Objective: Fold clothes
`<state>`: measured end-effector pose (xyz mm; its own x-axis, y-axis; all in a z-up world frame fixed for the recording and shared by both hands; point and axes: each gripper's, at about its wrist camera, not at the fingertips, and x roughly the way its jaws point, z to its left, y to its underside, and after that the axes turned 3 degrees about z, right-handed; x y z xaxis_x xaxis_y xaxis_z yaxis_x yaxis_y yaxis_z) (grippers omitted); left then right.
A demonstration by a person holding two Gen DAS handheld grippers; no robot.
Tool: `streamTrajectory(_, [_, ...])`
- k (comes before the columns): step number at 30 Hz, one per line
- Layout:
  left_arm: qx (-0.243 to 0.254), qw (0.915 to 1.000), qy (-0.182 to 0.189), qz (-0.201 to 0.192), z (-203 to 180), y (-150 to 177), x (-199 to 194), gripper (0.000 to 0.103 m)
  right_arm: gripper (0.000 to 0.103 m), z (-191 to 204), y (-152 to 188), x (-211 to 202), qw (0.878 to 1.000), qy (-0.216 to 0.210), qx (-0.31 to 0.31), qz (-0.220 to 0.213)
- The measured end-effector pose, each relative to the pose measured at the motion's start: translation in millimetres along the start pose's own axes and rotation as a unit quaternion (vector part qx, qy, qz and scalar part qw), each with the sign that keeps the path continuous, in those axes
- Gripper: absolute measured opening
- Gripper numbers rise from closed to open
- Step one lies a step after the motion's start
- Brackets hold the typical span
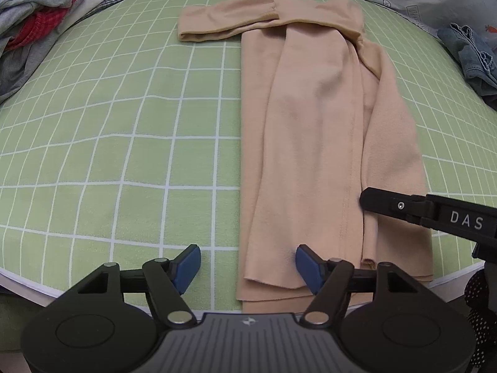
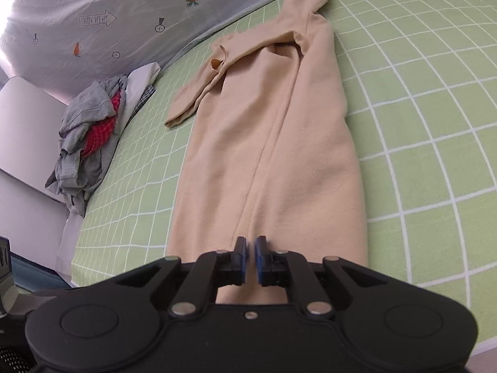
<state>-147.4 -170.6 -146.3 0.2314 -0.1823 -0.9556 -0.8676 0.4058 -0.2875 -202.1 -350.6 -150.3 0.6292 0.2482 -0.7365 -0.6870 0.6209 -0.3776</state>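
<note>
The tan top (image 1: 326, 143) lies lengthwise on the green checked bed (image 1: 124, 155), hem at the near edge, one sleeve (image 1: 223, 21) stretched toward the far left corner where the clothes pile (image 1: 40, 15) sits. The left gripper (image 1: 248, 264) hovers wide open over the hem's left side; the right gripper (image 2: 251, 258) is nearly closed above the cloth, seemingly holding nothing. To fold cleanly, pinch both hem corners through every layer, then carry them evenly toward the collar
</note>
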Motion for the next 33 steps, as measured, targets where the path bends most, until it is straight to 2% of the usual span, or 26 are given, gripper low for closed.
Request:
streamTrajectory(1, [0.002,1.0,0.0,-0.002,0,1,0,0.072,0.026,0,2,-5,1.0,-0.001,0.001,-0.003])
streamTrajectory(2, [0.005,1.0,0.0,-0.003,-1,2,1,0.073,0.033,1,3,-9,1.0,-0.002,0.001,-0.007])
streamTrajectory(5, [0.003,1.0,-0.001,0.0,-1,1,2,0.074,0.03,0,7,-23,1.0,0.01,-0.008,-0.027])
streamTrajectory(7, [0.0,1.0,-0.001,0.003,-1,-1,3,0.075,0.028,-5,5,-21,0.999,0.033,-0.007,-0.016])
streamTrajectory(8, [-0.002,1.0,-0.002,0.005,-1,-2,4,0.075,0.02,-8,3,-18,0.999,0.043,-0.007,-0.007])
streamTrajectory(9, [-0.005,1.0,-0.003,0.007,1,-4,6,0.076,0.02,-10,2,-16,0.999,0.041,-0.008,-0.005])
streamTrajectory(12, [-0.029,0.9994,-0.002,0.017,5,-10,8,0.076,0.021,-11,-5,-20,0.999,0.039,-0.015,0.004])
streamTrajectory(14, [-0.056,0.9982,0.004,0.021,11,-13,7,0.076,0.028,-11,-9,-27,0.999,0.042,-0.025,-0.005])
streamTrajectory(17, [-0.093,0.9957,0.004,-0.001,18,-17,-2,0.076,0.039,-13,-21,-38,0.997,0.053,-0.04,-0.03])
streamTrajectory(20, [-0.11,0.9934,-0.006,-0.033,25,-25,-14,0.076,0.043,-16,-37,-46,0.993,0.082,-0.05,-0.066])
streamTrajectory(23, [-0.116,0.992,-0.015,-0.048,35,-43,-19,0.076,0.043,-11,-53,-44,0.986,0.121,-0.072,-0.092])
streamTrajectory(26, [-0.122,0.9908,-0.014,-0.058,47,-68,-19,0.076,0.043,3,-69,-32,0.973,0.164,-0.121,-0.108])
streamTrajectory(29, [-0.129,0.9899,-0.006,-0.06,61,-100,-10,0.075,0.041,17,-83,-17,0.963,0.182,-0.159,-0.119])
streamTrajectory(33, [-0.125,0.9904,0.003,-0.058,79,-145,9,0.075,0.041,25,-111,8,0.954,0.217,-0.174,-0.117])
